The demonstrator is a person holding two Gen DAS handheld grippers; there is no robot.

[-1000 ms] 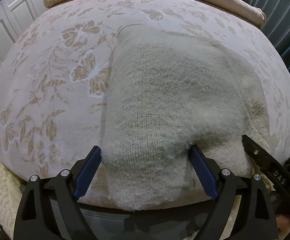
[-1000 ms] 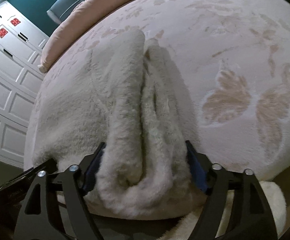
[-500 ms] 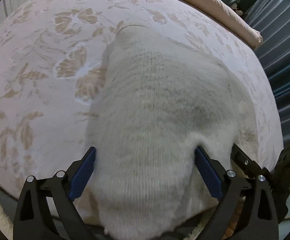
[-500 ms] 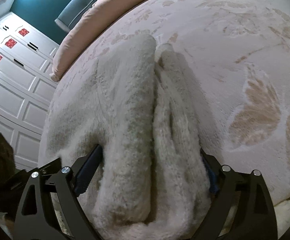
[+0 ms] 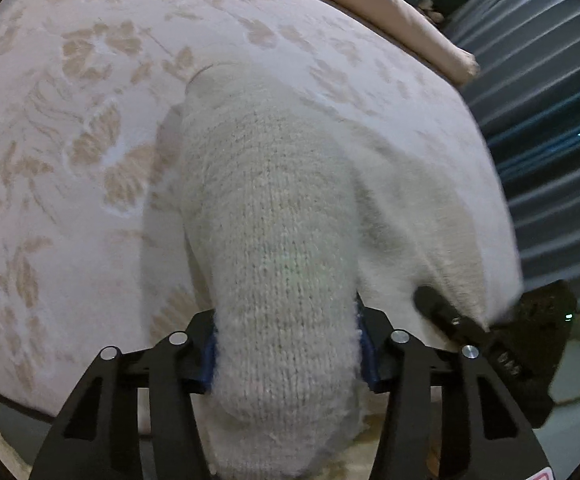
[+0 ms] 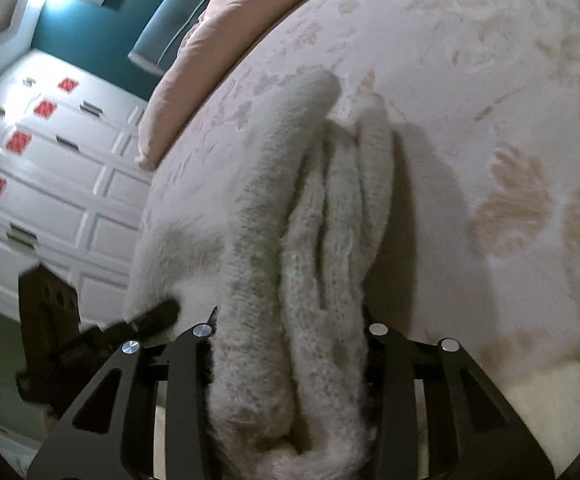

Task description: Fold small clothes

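Left wrist view: the left tool pinches the near hem of the knit, whose long axis runs straight ahead across the bed. The right tool grips the same hem just beside it.

Right wrist view: the right tool is clamped on bunched knit folds; a forward carry probably suits both equally.

Knitted garments: you had one cream sweater, bunched in several folds.
Hand-held grippers: you held two, the left hand-held gripper and the right hand-held gripper, each with two fingers.
Beds: you worked over one bed with a floral cover.
Red squares on the white wardrobe: you could count at least six.
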